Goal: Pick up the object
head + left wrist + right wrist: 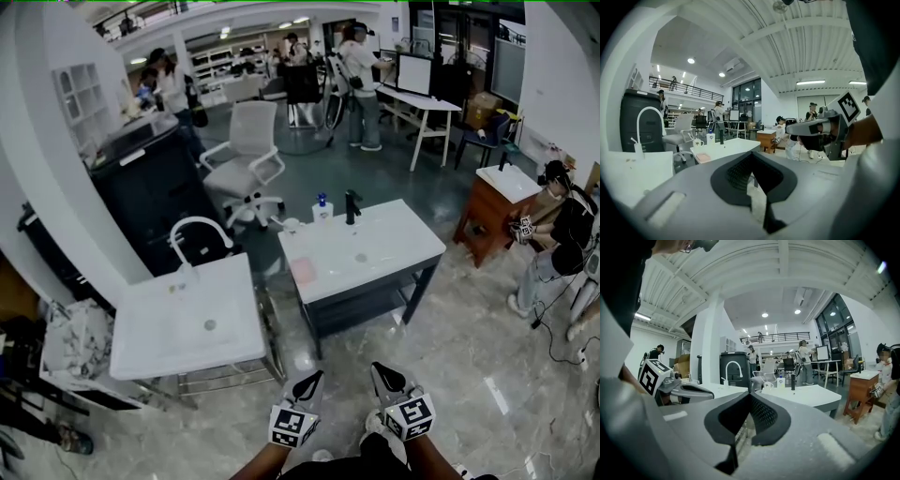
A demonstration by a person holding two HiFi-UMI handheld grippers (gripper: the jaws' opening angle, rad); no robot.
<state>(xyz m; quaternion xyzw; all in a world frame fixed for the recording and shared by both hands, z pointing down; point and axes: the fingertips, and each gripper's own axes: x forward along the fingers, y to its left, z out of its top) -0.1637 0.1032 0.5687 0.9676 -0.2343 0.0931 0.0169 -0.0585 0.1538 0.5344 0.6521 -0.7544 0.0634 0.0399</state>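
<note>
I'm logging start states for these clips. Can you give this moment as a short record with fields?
left gripper: shut, empty, held low by the body
right gripper: shut, empty, beside the left one
ahead: left sink unit with white faucet; right sink unit
on right sink unit: soap bottle, black faucet, white mug, pink pad
contact: none; both grippers are well short of the sinks

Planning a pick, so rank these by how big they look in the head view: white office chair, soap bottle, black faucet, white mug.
1. white office chair, clearly largest.
2. black faucet and soap bottle: they look about alike, the faucet taller, the bottle wider, so not ranked.
3. white mug, smallest.
</note>
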